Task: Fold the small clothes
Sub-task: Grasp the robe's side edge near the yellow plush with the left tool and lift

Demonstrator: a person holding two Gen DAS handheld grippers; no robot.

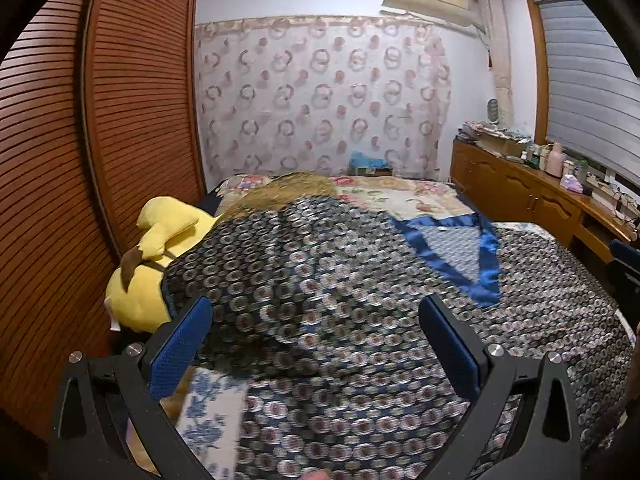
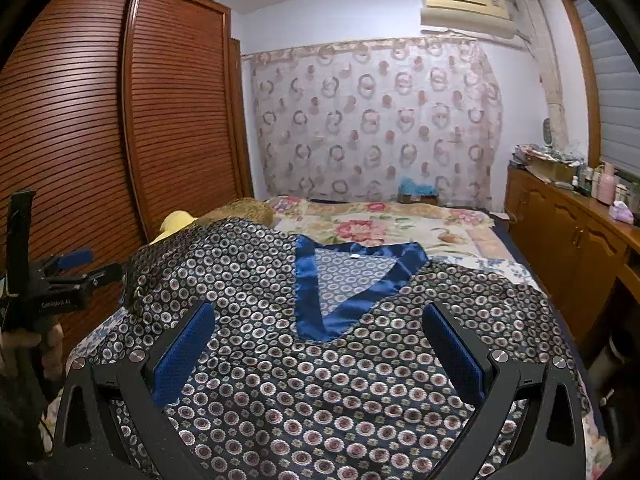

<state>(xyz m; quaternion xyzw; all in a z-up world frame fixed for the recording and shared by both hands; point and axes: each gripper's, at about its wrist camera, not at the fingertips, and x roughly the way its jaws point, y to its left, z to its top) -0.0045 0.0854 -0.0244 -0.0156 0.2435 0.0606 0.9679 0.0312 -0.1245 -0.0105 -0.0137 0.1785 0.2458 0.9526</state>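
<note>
A dark patterned top (image 2: 320, 360) with rings and small flowers lies spread on the bed (image 2: 400, 220), front side up. Its blue satin V-neck (image 2: 340, 280) opens toward the far end of the bed and the curtained wall, and the point of the V aims back toward the cameras, so the garment's long axis runs along the length of the bed, collar far and hem near. The left part of the top humps up over a yellow stuffed toy (image 1: 152, 256) near the wardrobe (image 1: 120, 120); the right part lies flatter, reaching toward the wooden cabinet (image 2: 568, 240) by the window.

The right gripper (image 2: 320, 354) hangs low over the near part of the top, pointing along the bed toward the collar. Its blue fingers (image 2: 182, 354) stand wide apart with nothing between them but the cloth lying below.

The left gripper (image 1: 316, 350) sits farther left, over the raised fold of the garment, also aimed toward the far wall and angled a little to the right. Its blue fingers (image 1: 180, 350) are likewise spread wide and grasp nothing. The cloth beneath it looks blurred. In the right wrist view the left gripper appears at the left edge, held by a hand (image 2: 24, 344).
</note>
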